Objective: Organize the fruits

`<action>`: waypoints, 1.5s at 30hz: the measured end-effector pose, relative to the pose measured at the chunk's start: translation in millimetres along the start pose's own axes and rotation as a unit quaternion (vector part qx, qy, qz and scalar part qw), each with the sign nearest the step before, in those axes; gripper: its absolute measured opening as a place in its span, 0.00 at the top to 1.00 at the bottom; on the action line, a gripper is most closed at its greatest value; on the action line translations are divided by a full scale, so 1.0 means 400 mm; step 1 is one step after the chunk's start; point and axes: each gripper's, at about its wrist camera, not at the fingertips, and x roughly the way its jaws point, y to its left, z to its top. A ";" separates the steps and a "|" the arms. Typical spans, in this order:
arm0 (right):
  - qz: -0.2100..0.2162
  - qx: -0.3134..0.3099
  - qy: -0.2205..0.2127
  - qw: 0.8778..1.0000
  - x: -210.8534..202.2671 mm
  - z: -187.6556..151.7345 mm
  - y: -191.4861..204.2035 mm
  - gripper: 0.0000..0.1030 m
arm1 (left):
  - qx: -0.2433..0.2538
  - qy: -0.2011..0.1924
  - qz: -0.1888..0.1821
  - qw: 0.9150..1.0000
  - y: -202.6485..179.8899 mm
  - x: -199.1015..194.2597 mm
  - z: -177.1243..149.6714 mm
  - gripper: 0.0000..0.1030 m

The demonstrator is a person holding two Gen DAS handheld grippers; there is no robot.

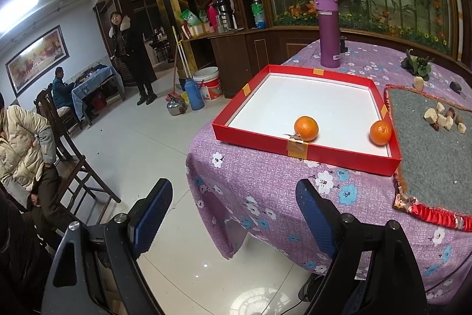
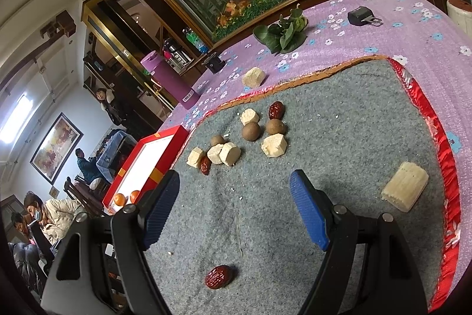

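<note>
Hovering low over the grey mat (image 2: 339, 152), my right gripper (image 2: 236, 211) has its jaws spread wide and carries nothing. One red date (image 2: 219, 276) lies on the mat just below and between the blue pads, closer to me than the fingertips, so I judge I would have to draw back or tilt down to take it. Its long axis runs roughly across the gap, slightly tilted. Ahead of the fingertips sits the loose cluster (image 2: 236, 143): pale cut chunks, three brown round fruits and two more dates, all near one another. A larger pale chunk (image 2: 404, 186) rests apart, toward the mat's red trim.

My left gripper (image 1: 233, 214) is likewise released and empty, hanging off the edge of the surface (image 1: 265, 191) over the floor. From it the red tray (image 1: 306, 151) lies ahead and up, with two oranges (image 1: 306, 128) already inside near its front wall, one by the taped middle, the other in the corner beside the mat.

For the small fruits the right gripper is plainly nearer; the tray lies off to its left, past the mat's edge, and that is the way any carry must go
</note>
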 end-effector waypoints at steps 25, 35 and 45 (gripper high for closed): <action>0.004 -0.179 0.177 0.968 0.334 0.064 0.754 0.21 | -0.203 0.195 -0.011 0.960 0.377 0.201 0.116 0.17; -0.010 -0.302 0.176 0.937 0.309 -0.035 0.959 0.21 | -0.235 0.174 -0.012 0.956 0.443 0.132 0.119 0.17; 0.116 -0.311 -0.039 0.942 0.033 0.003 0.878 0.17 | -0.168 0.053 0.012 0.984 0.327 -0.020 0.135 0.17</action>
